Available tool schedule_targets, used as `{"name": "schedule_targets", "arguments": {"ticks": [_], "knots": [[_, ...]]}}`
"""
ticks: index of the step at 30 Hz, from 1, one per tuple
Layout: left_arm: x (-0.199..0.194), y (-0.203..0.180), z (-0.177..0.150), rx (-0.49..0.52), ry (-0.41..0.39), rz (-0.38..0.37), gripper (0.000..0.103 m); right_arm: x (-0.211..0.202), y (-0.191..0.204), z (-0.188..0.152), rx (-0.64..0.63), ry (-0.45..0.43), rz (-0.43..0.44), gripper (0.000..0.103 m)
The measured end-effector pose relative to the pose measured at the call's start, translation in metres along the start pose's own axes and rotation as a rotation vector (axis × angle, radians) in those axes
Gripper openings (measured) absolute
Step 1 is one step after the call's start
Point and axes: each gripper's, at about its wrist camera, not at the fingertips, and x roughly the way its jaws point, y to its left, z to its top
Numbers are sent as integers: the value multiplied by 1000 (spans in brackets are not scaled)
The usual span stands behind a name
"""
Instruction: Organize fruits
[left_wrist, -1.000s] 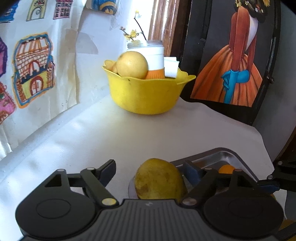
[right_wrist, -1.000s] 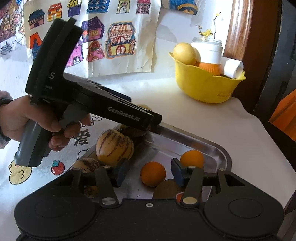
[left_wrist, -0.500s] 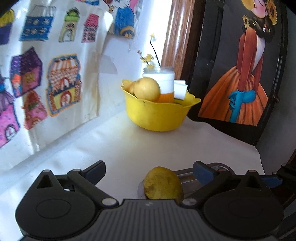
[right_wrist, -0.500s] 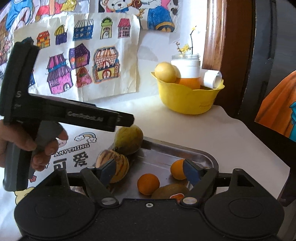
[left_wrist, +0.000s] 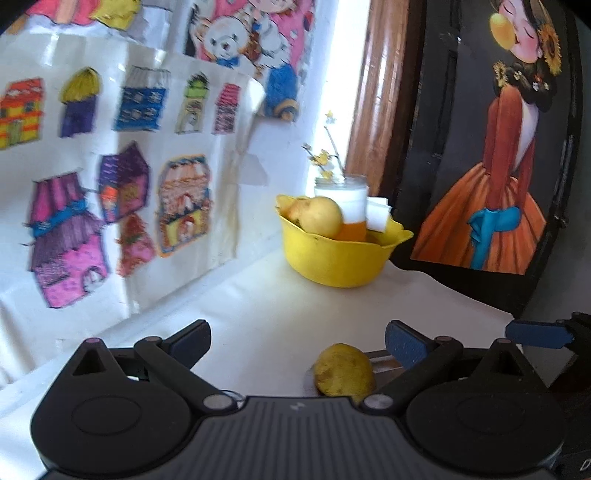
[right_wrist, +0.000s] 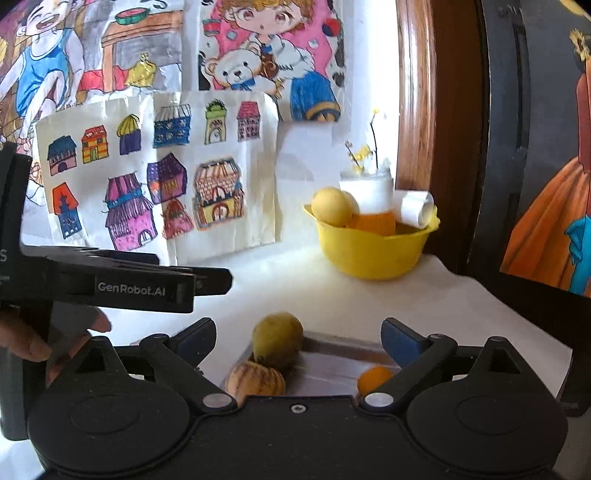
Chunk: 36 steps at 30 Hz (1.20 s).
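Your left claw (left_wrist: 297, 341) is spread wide and holds nothing, above the yellow-green fruit (left_wrist: 343, 371) at the metal tray's (right_wrist: 332, 363) far corner. Your right claw (right_wrist: 298, 338) is spread too, empty, over the tray, where a striped fruit (right_wrist: 255, 382) and a small orange (right_wrist: 371, 376) lie. The yellow bowl (right_wrist: 369, 254) sits well apart on the desk (left_wrist: 295, 302).
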Motion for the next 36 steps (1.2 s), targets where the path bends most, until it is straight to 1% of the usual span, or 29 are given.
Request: {"name": "schedule_targets", "arguments": {"ticks": [5,11,17,20,25,28,33,36], "knots": [[-20,12,3,-21,-29,40,102,-13,12,5,-4,-30,-11,97],[-47,23,4,-58,-51,82,102,-46,24,15,53,-120,-25,98],[-81,27,-5,-54,-78,91,103,-86,36,23,136,-229,0,102],[-97,31,-15,-63,-82,91,103,-104,43,21,146,-256,2,102],[-121,40,-36,-90,-79,88,103,-129,50,-2,166,-254,-11,102],[-133,40,-53,-77,-79,88,103,-138,52,-24,181,-232,-20,102],[-152,33,-86,-36,-69,55,103,-161,56,-63,220,-227,-27,102],[-162,27,-105,-28,-58,34,103,-170,61,-84,217,-221,-41,102]]}}
